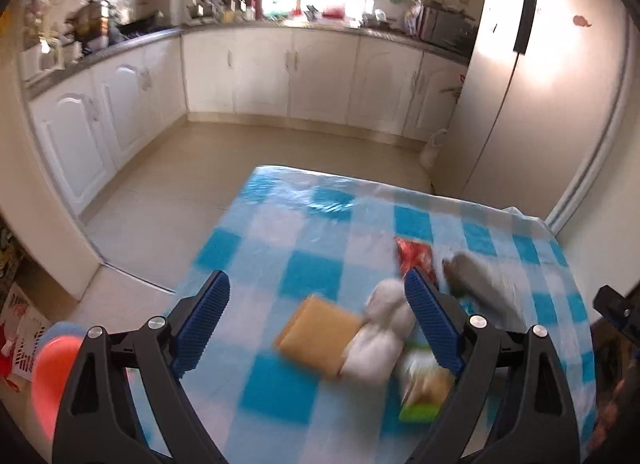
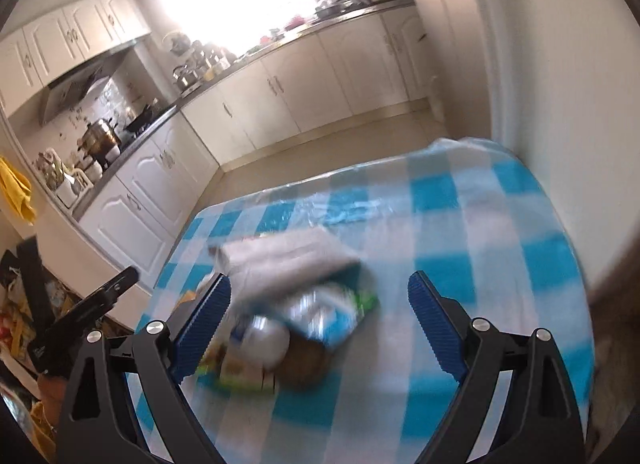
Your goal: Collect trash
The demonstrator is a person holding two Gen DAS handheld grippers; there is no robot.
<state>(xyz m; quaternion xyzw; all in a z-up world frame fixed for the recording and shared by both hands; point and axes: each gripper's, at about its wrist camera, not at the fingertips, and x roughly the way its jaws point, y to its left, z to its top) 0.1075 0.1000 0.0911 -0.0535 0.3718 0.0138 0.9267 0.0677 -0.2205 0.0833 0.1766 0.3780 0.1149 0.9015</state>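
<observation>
meanwhile both grippers hang over a table (image 1: 304, 264) covered in a blue-and-white checked cloth under clear plastic, in a kitchen with white cabinets (image 1: 260, 72). the left gripper (image 1: 318, 296) has its blue ribbed fingers (image 1: 208, 320) wide apart with nothing pressed between them; below and ahead of it the trash lies in a loose cluster on the cloth: a tan flat pad (image 1: 316, 334), a crumpled white wad (image 1: 384, 332) touching the pad's right edge, a green-edged snack packet (image 1: 424, 388) just beside the wad, a red wrapper (image 1: 414, 254) farther back and a grey blurred piece (image 1: 476, 276) to its right. the right gripper (image 2: 320, 300) also holds its fingers (image 2: 434, 328) apart and grips nothing; under it the same heap is smeared by blur, with a white bundle (image 2: 288, 260) at the back and a brown round thing (image 2: 306, 364) nearest. a refrigerator (image 1: 552, 64) stands past the table's far right corner.
</observation>
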